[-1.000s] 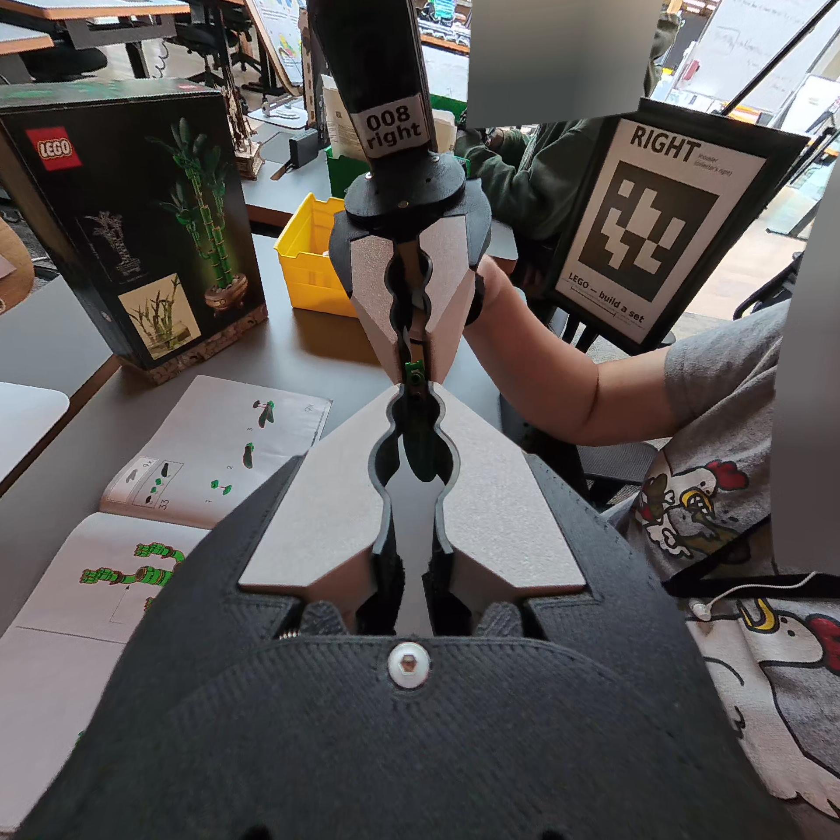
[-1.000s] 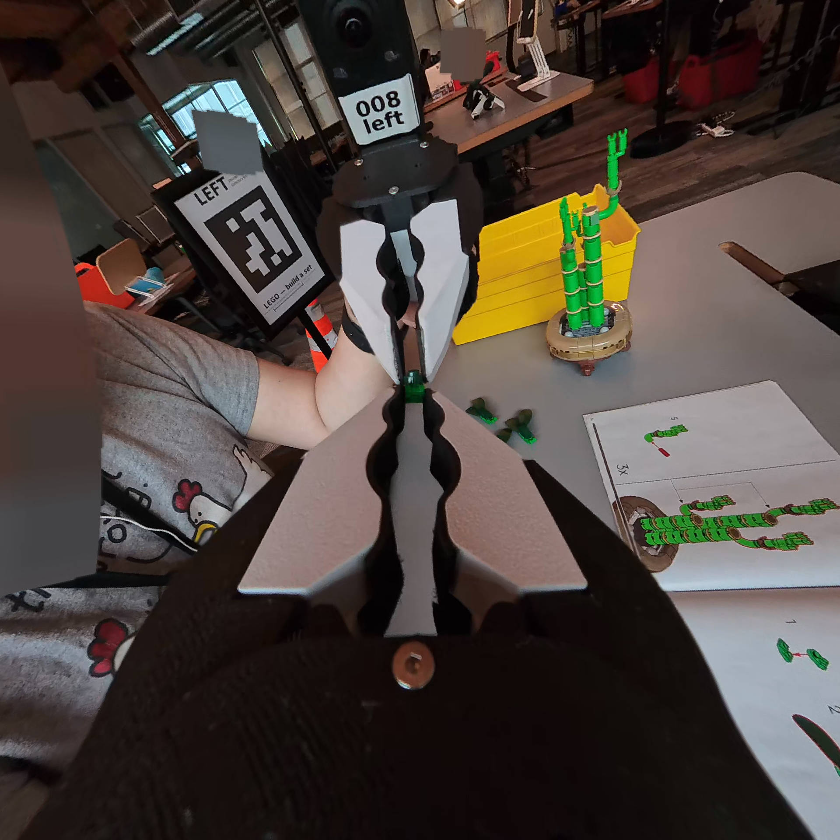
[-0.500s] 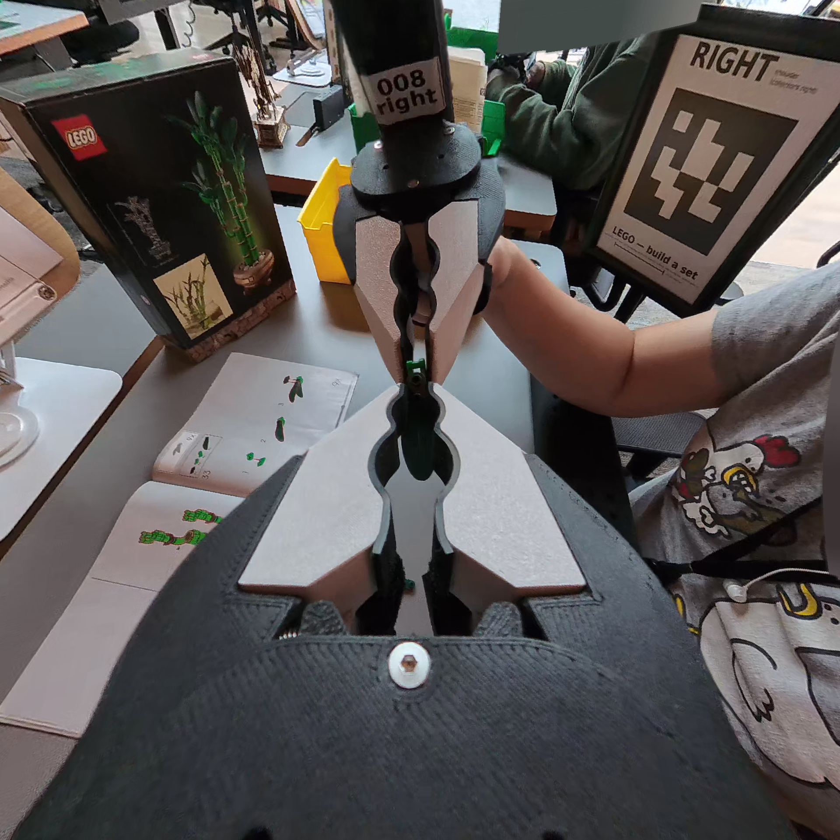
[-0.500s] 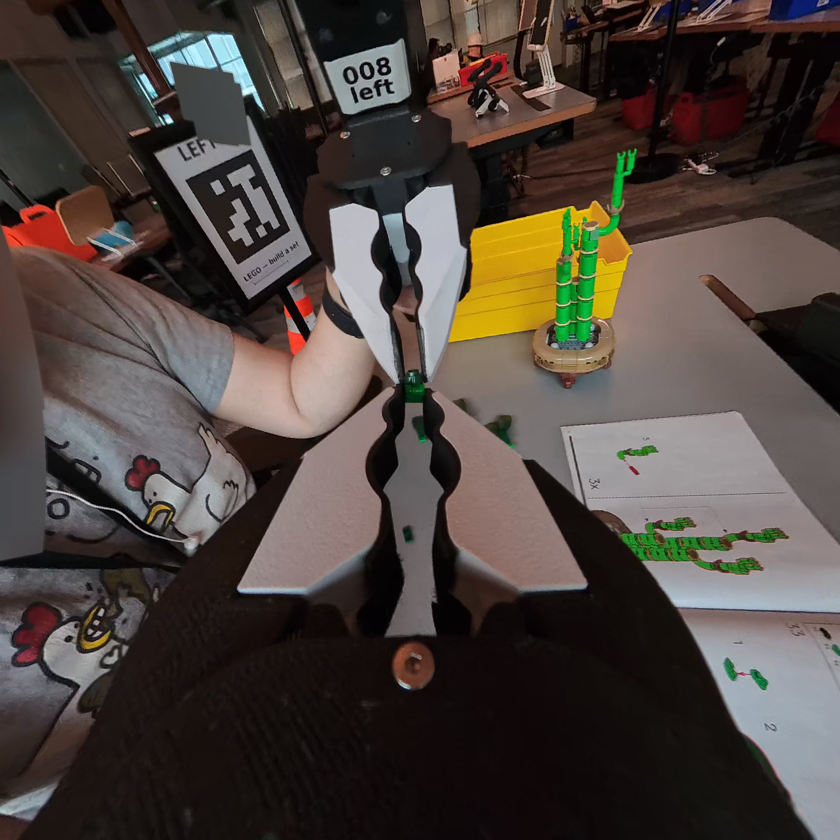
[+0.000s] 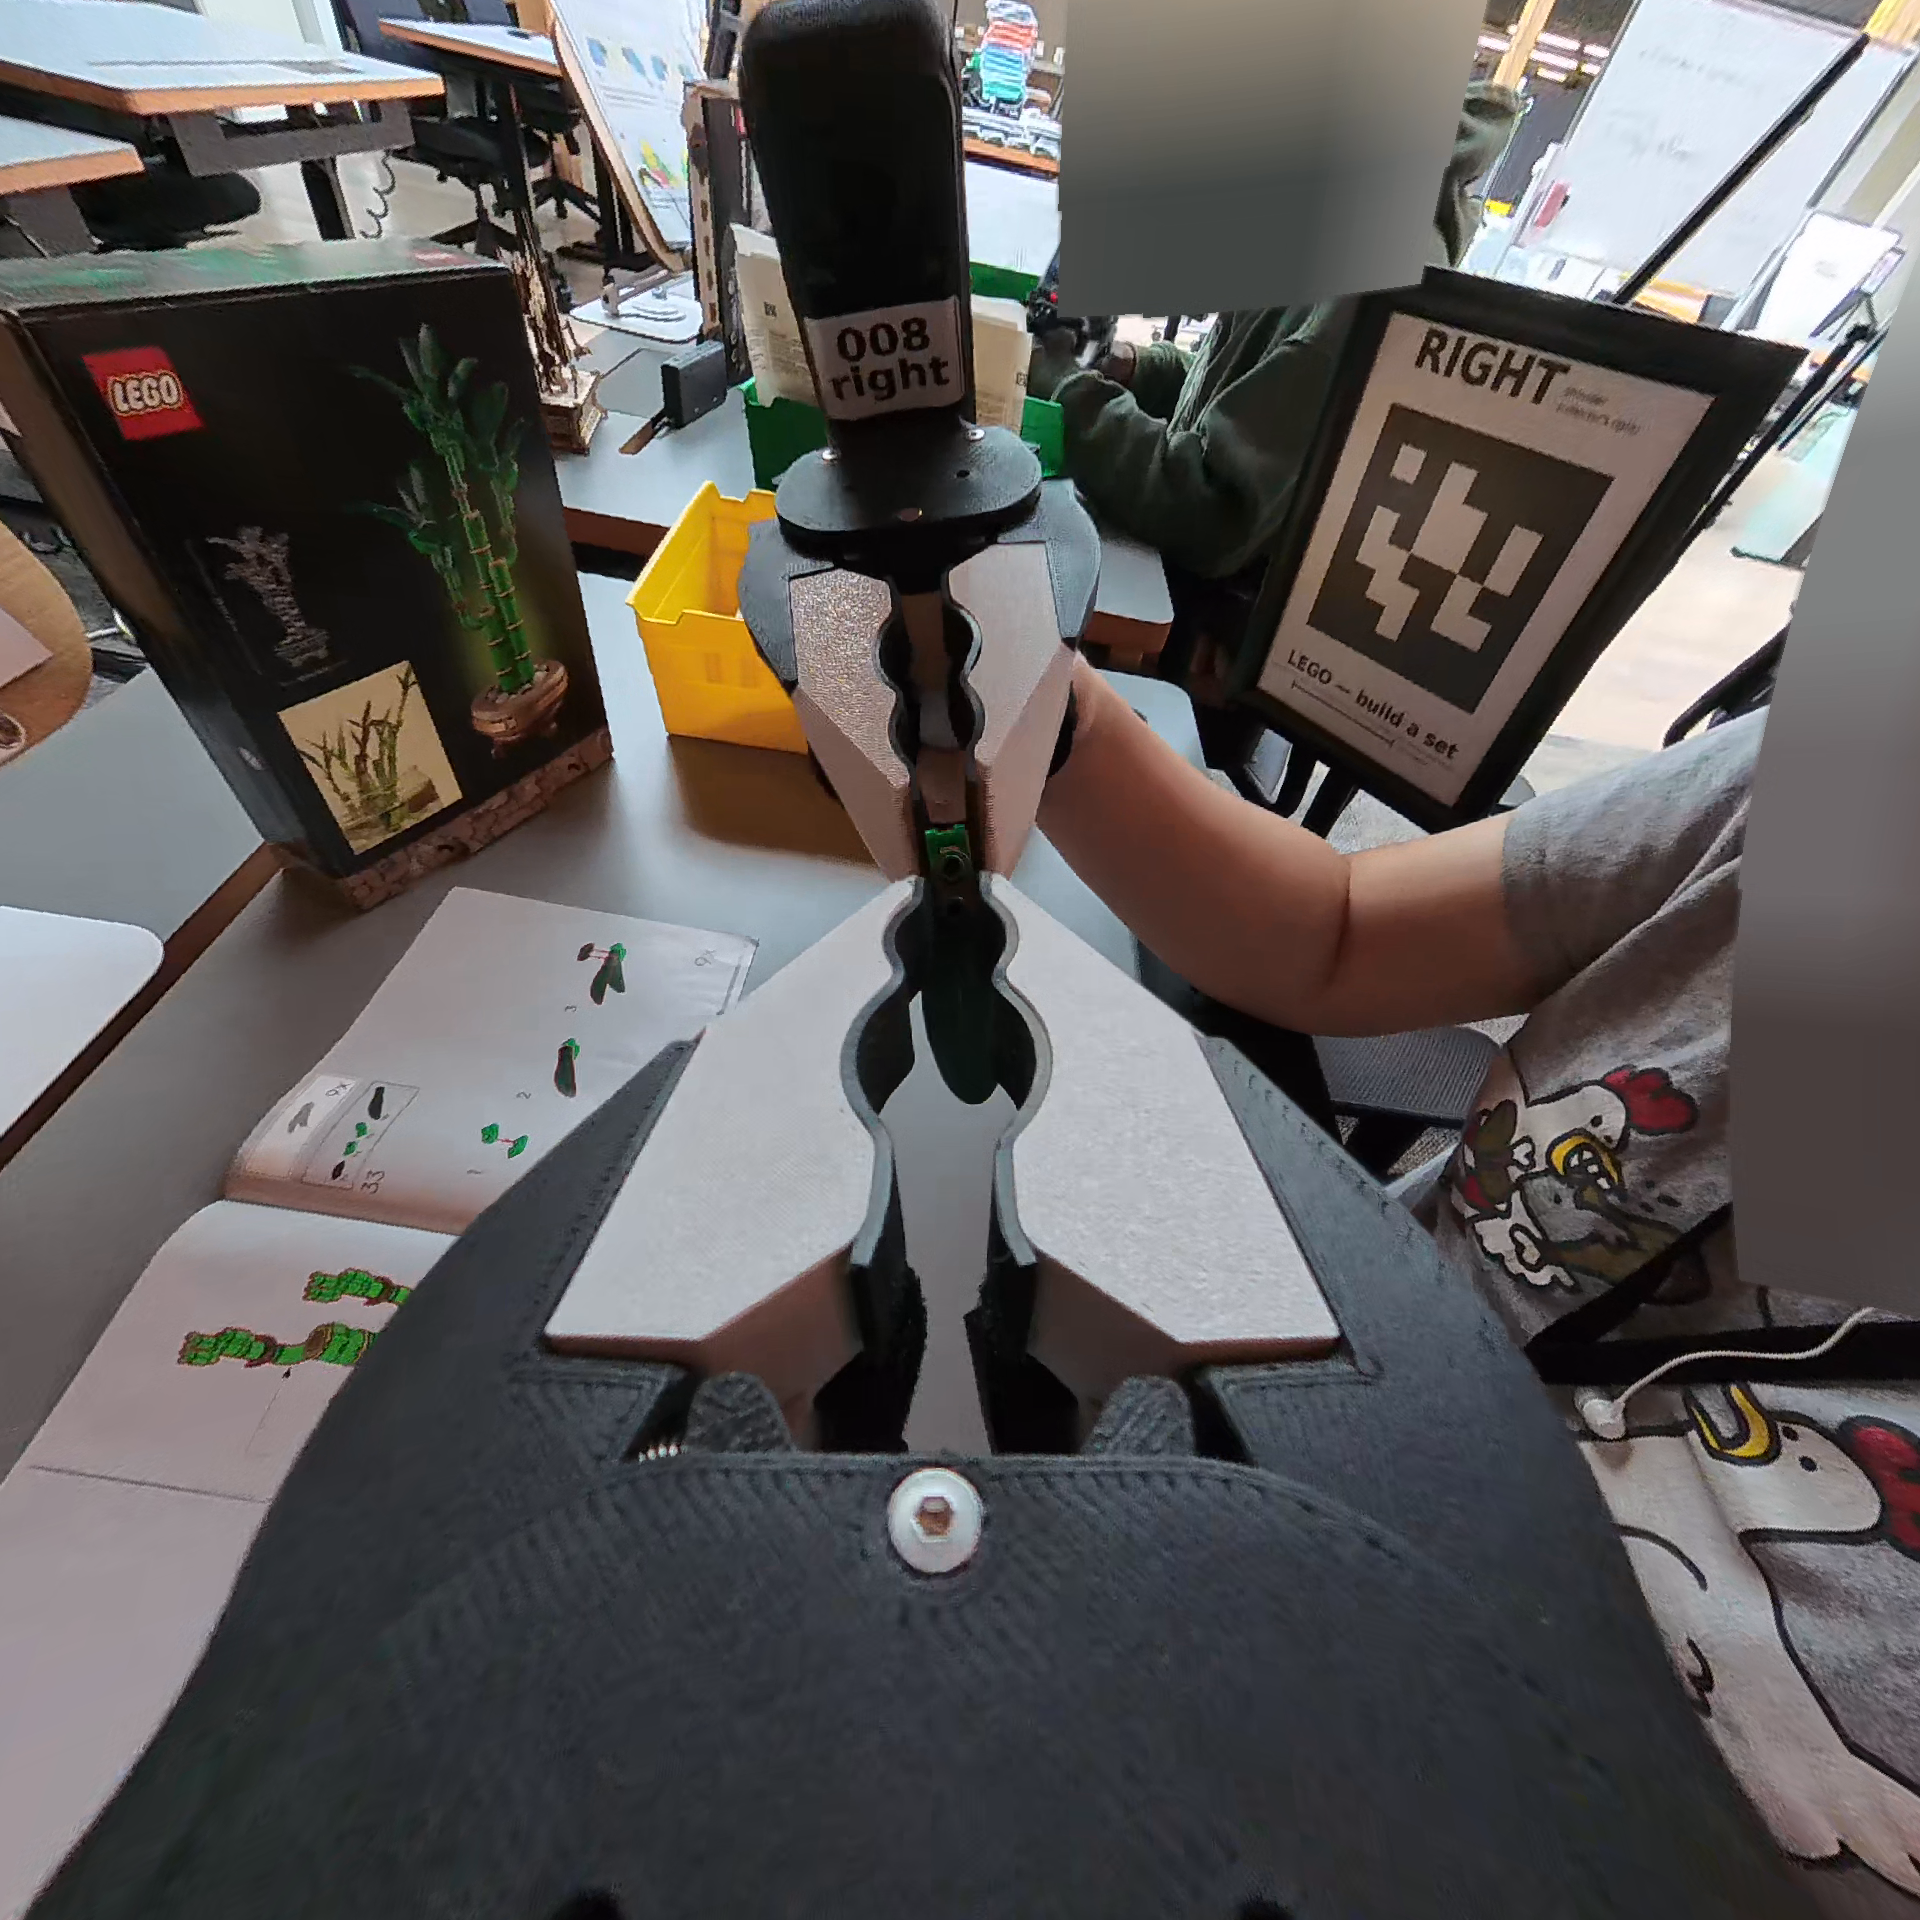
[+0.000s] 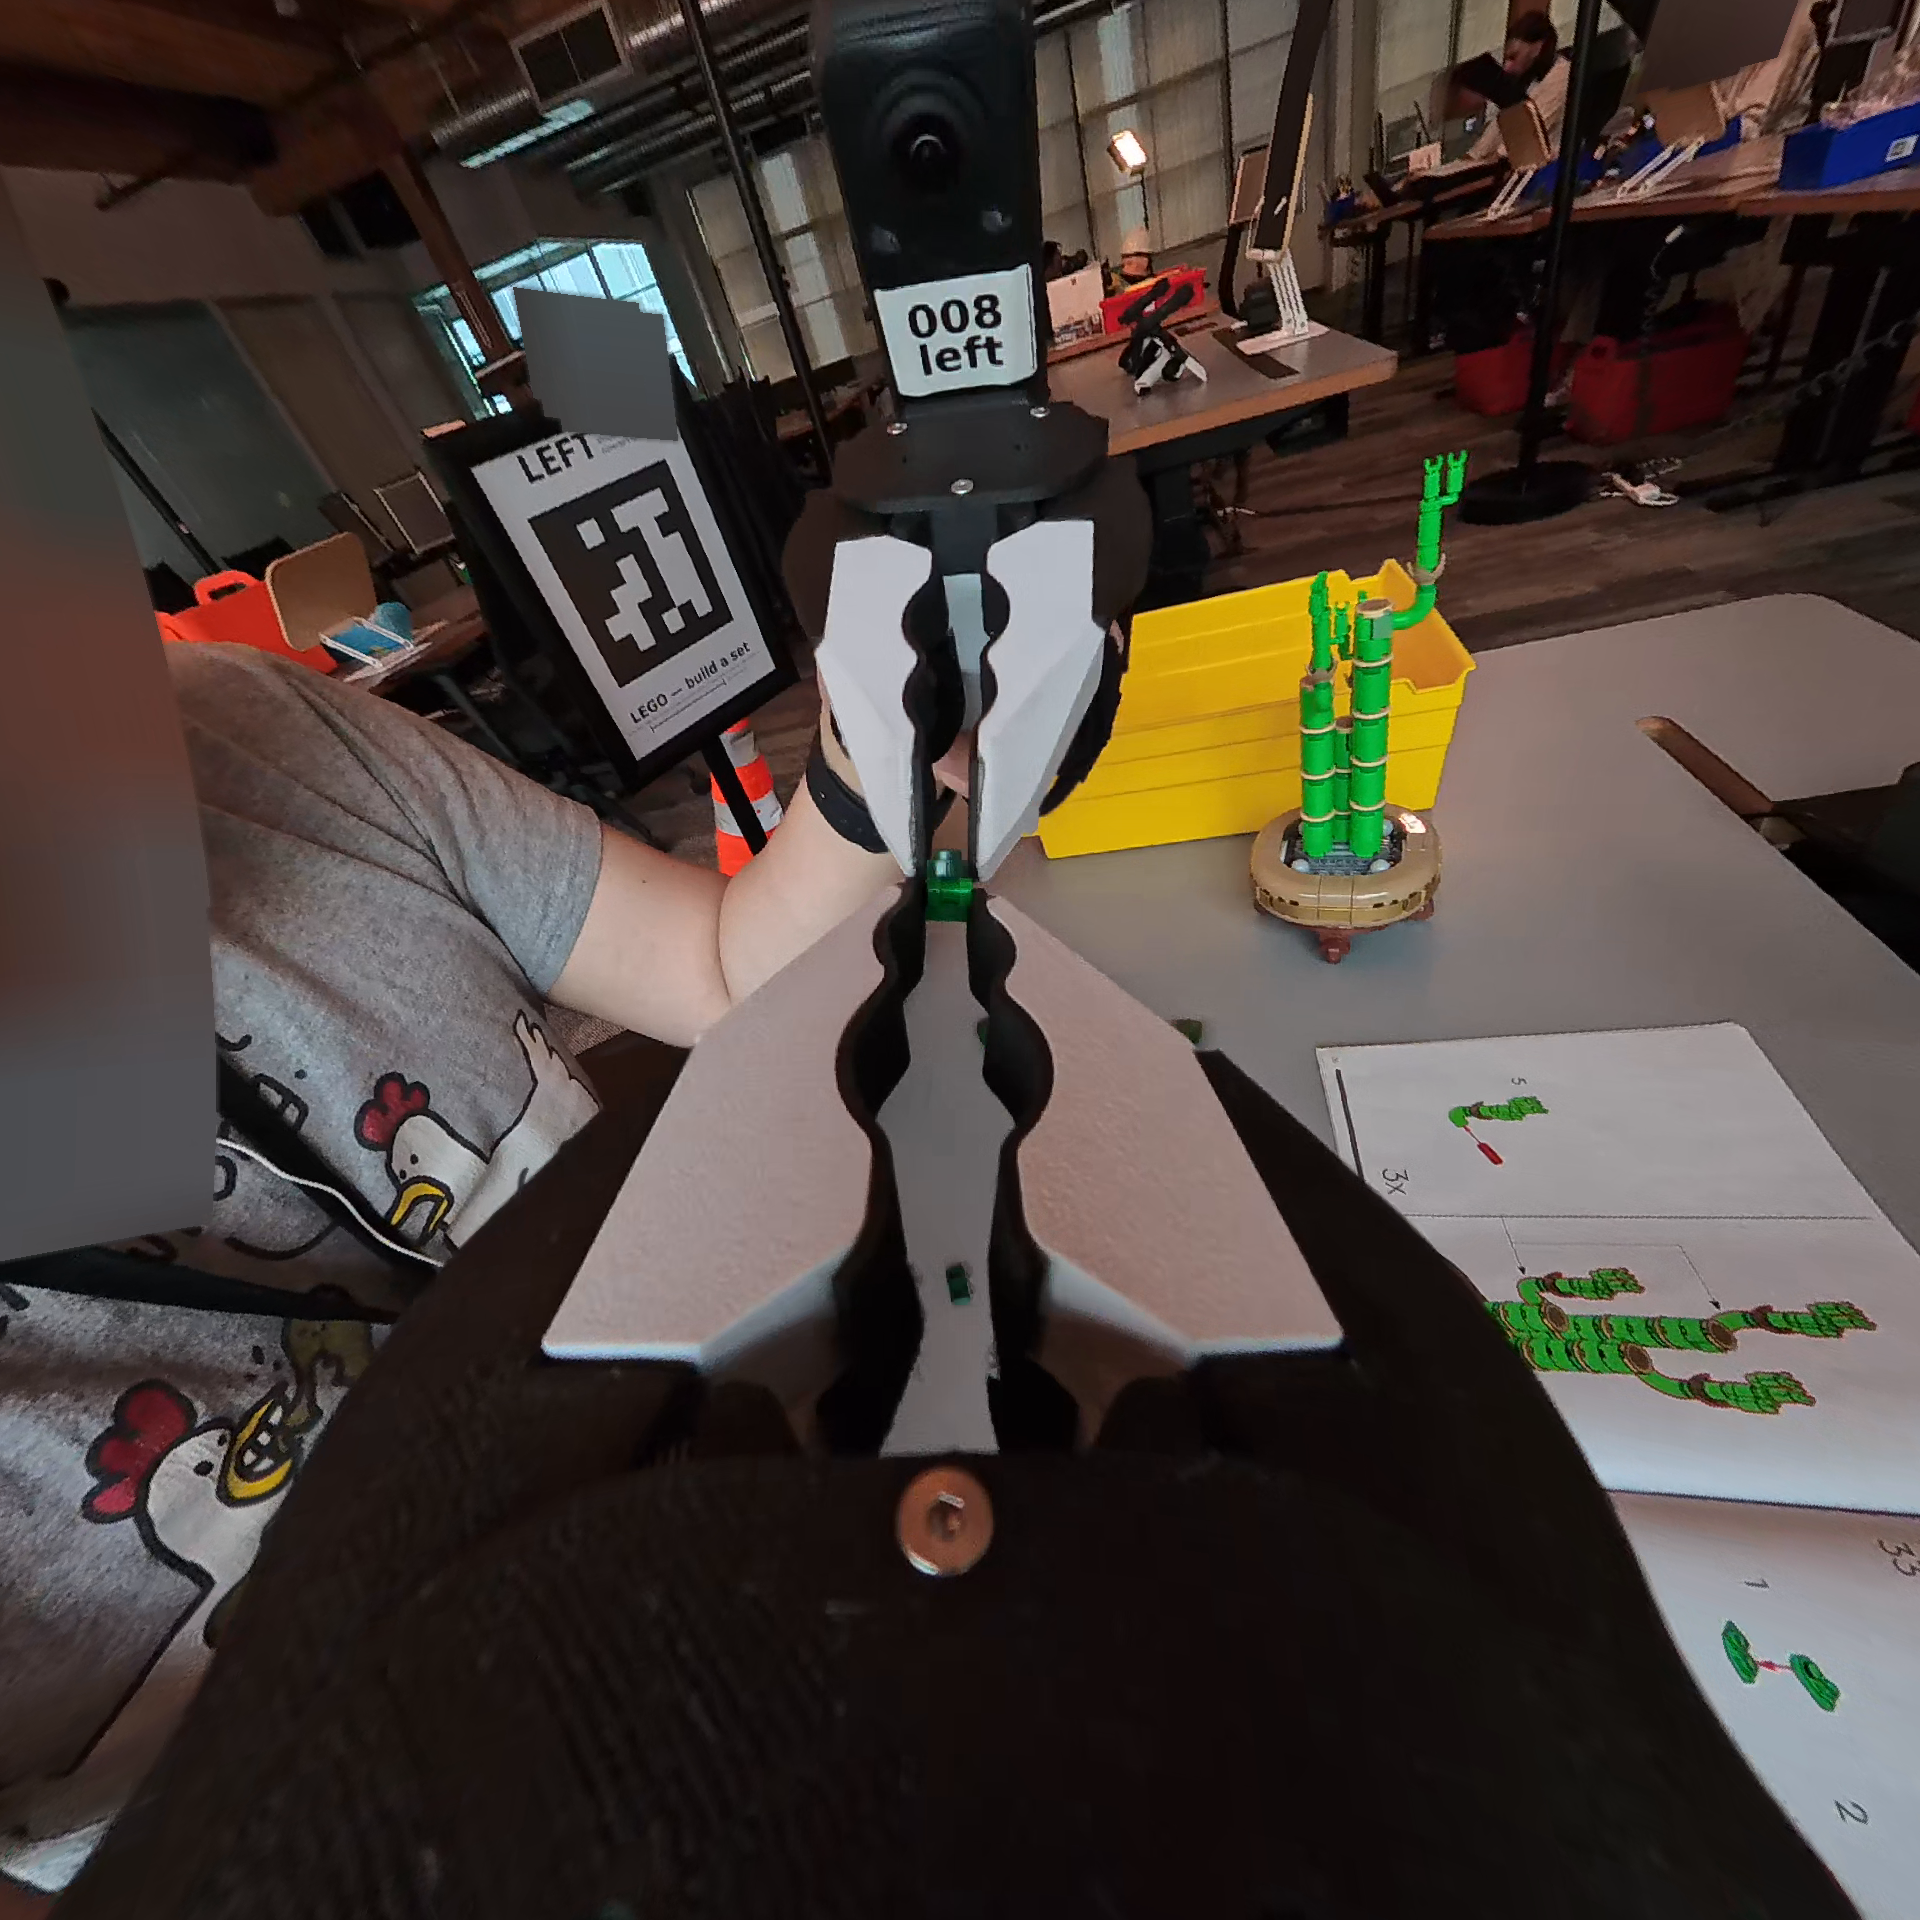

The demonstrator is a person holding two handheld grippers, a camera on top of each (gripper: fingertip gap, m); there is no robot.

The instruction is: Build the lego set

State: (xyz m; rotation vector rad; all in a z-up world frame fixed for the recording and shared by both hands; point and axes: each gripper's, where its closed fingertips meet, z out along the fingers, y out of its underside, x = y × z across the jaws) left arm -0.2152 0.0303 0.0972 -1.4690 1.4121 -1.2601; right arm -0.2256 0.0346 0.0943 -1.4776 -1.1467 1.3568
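Note:
My left gripper (image 5: pixel 951 896) is shut on a dark green leaf piece (image 5: pixel 961 1029) that lies along the gap between its fingers. My right gripper (image 6: pixel 945 906) is shut on a small bright green piece (image 6: pixel 948 896). The two grippers meet tip to tip in the air above the table's near edge, and the two pieces touch there. The right gripper (image 5: pixel 945 831) faces me in the left wrist view, the left gripper (image 6: pixel 943 847) in the right wrist view. The partly built bamboo model (image 6: pixel 1351 748) stands upright on its tan base on the grey table (image 6: pixel 1621 883).
An open instruction booklet (image 6: pixel 1662 1195) lies on the table, also in the left wrist view (image 5: pixel 468 1039). A yellow bin (image 6: pixel 1226 707) stands behind the model. The set's box (image 5: pixel 312 582) stands at the back left. A small green piece (image 6: pixel 958 1283) lies below my right gripper.
Both grippers stay shut on their pieces and tip to tip. The pair tilted and shifted a little over the table, so the background moved.

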